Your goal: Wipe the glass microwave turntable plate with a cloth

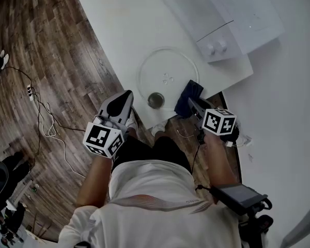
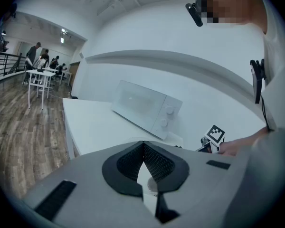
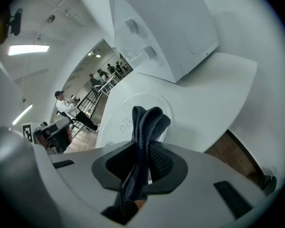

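The round glass turntable plate (image 1: 168, 75) lies flat on the white table (image 1: 119, 25), near its front edge, with a small dark round patch (image 1: 155, 100) at its near rim. My right gripper (image 1: 192, 103) hovers at the plate's right rim, shut on a folded dark blue cloth (image 1: 190, 94). In the right gripper view the cloth (image 3: 146, 127) sticks up between the jaws, with the plate (image 3: 121, 120) just beyond it. My left gripper (image 1: 128, 96) is held off the table's front-left edge, left of the plate. Its jaws (image 2: 143, 146) meet at the tip with nothing in them.
A white microwave (image 1: 232, 14) stands at the back right of the table, with two knobs (image 1: 216, 47) facing the plate. Wood floor with a white cable (image 1: 46, 123) lies to the left. People stand around tables (image 2: 40, 75) far off.
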A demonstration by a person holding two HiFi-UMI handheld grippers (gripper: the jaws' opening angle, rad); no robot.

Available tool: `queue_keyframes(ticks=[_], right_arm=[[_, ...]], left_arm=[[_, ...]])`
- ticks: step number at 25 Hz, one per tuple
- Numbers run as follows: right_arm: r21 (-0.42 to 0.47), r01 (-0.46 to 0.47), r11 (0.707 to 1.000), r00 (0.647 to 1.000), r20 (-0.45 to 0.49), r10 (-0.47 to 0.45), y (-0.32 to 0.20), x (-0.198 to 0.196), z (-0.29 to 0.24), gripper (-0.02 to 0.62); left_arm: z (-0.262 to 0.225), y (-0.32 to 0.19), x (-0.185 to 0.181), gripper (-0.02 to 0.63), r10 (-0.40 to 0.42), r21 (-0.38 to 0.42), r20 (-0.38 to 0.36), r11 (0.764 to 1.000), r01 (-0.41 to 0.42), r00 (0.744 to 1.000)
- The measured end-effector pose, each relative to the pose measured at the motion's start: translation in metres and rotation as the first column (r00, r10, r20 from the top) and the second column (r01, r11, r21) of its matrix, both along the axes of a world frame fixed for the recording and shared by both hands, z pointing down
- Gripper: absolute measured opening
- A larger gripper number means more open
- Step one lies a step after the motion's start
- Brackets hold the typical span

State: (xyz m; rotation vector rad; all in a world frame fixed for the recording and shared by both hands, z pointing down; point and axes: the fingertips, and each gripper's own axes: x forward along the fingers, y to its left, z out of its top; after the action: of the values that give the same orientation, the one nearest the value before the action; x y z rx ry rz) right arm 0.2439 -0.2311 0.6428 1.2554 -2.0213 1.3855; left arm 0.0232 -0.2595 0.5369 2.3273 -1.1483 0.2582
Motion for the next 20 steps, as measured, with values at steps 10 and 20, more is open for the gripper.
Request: queue_keyframes(ticks=[10, 20], right_arm=[[0.015, -0.054, 0.998, 0.998, 0.019, 0.053, 0.0, 0.021, -0.006, 0.061], [0.453, -0.035, 0.891, 0.983, 0.174, -0.051, -0.017, -0.001, -0.138, 0.061]], left_arm=[[-0.003, 0.003, 0.01, 0.011, 0.016, 0.008, 0.009, 1.0, -0.016, 1.0], [-0.048, 0.01, 0.027, 0.011, 0.011, 0.099, 0.034, 0.995, -0.015, 0.999]])
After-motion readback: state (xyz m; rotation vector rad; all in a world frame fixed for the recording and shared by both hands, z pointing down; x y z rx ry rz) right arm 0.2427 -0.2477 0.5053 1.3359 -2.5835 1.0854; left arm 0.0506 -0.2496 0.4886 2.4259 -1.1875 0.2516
